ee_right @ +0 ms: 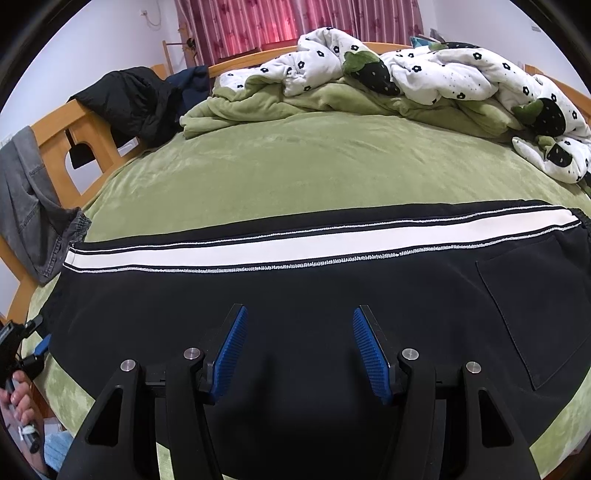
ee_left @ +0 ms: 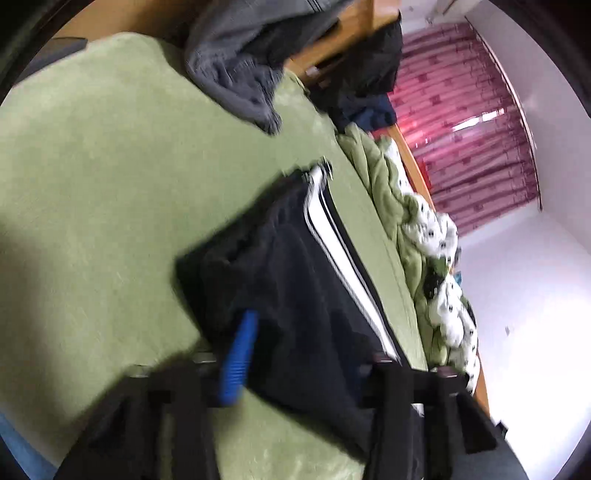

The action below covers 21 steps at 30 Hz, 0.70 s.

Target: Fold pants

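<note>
Black pants with a white side stripe lie flat and lengthwise across the green bed sheet. A back pocket is at the right end. My right gripper hovers open over the black cloth at the near edge, with nothing between its blue pads. My left gripper is at the pants' left end, held by a person's hand. In the blurred left wrist view, the pants stretch away from the left gripper. One blue pad shows bare beside the cloth, and the cloth hides the other.
A white flowered quilt and a green blanket are bunched at the far side of the bed. Grey jeans and a black jacket hang over the wooden bed frame at the left. Red curtains hang behind.
</note>
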### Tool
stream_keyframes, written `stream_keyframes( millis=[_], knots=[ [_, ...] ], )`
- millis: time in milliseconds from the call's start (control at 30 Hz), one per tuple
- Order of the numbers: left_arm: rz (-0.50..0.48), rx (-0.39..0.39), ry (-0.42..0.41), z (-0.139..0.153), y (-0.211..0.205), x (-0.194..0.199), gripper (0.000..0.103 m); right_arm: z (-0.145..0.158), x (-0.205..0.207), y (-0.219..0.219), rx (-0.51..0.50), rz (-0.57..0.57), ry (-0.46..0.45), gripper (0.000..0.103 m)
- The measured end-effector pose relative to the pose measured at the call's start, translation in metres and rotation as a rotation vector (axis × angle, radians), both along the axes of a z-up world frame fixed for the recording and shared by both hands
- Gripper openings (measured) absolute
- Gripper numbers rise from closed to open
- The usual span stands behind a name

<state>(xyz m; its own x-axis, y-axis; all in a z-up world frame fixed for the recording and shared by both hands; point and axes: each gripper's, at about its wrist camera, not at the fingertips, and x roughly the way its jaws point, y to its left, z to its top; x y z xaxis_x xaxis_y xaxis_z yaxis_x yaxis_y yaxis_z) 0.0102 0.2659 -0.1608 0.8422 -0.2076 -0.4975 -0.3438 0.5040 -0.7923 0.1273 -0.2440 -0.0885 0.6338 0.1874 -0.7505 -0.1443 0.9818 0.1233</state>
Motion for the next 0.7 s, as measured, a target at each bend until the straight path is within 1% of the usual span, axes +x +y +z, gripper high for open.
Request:
stream_keyframes(
  millis=[33, 67, 100, 133, 167, 233, 267, 300, 333, 367, 400, 433, 467, 533, 600, 667, 700],
  knots=[
    [0.005, 0.007, 0.024, 0.000, 0.005, -0.003, 0.018, 0.000, 0.000, -0.001, 0.003, -0.001, -0.001, 0.060],
    [-0.006, -0.012, 0.029, -0.002, 0.008, -0.005, 0.018, 0.000, 0.000, -0.002, 0.006, 0.001, -0.001, 0.060],
    [-0.019, -0.047, 0.018, -0.004, 0.008, -0.008, 0.018, 0.000, 0.000, -0.002, 0.007, 0.001, 0.000, 0.060],
    [-0.034, -0.085, 0.021, -0.008, 0.008, -0.013, 0.018, 0.000, 0.001, -0.002, 0.008, 0.001, 0.001, 0.060],
    [-0.050, -0.106, 0.029, -0.012, 0.005, -0.016, 0.020, 0.000, 0.001, -0.003, 0.010, 0.003, 0.002, 0.060],
    [-0.087, -0.109, 0.019, -0.015, -0.007, -0.025, 0.022, 0.000, 0.001, -0.003, 0.016, 0.007, 0.002, 0.060],
    [-0.111, -0.102, 0.016, -0.016, -0.017, -0.029, 0.026, 0.001, 0.001, -0.003, 0.019, 0.008, 0.000, 0.060],
    [-0.134, -0.113, 0.007, -0.017, -0.024, -0.032, 0.030, 0.001, 0.000, -0.003, 0.018, 0.011, -0.002, 0.060],
    [-0.145, -0.128, -0.007, -0.019, -0.029, -0.034, 0.039, 0.001, -0.001, -0.003, 0.015, 0.013, -0.004, 0.060],
    [-0.151, -0.143, -0.029, -0.020, -0.036, -0.036, 0.044, 0.001, -0.001, -0.002, 0.009, 0.015, -0.008, 0.060],
    [-0.143, -0.151, -0.061, -0.020, -0.042, -0.038, 0.048, 0.001, -0.001, -0.003, 0.005, 0.016, -0.009, 0.060],
    [-0.132, -0.147, -0.071, -0.019, -0.045, -0.039, 0.054, 0.001, -0.001, -0.003, 0.004, 0.016, -0.010, 0.060],
    [-0.120, -0.140, -0.076, -0.018, -0.047, -0.037, 0.058, 0.001, -0.001, -0.004, 0.005, 0.015, -0.010, 0.060],
    [-0.098, -0.156, -0.082, -0.017, -0.047, -0.032, 0.060, 0.001, -0.001, -0.005, 0.011, 0.013, -0.010, 0.060],
    [-0.091, -0.214, -0.097, -0.021, -0.046, -0.026, 0.060, 0.001, -0.001, -0.006, 0.016, 0.009, -0.011, 0.060],
    [-0.095, -0.252, -0.108, -0.023, -0.048, -0.022, 0.060, 0.002, -0.002, -0.007, 0.023, 0.006, -0.013, 0.060],
    [-0.090, -0.256, -0.110, -0.023, -0.050, -0.020, 0.060, 0.002, -0.002, -0.008, 0.027, 0.005, -0.014, 0.060]
  ],
)
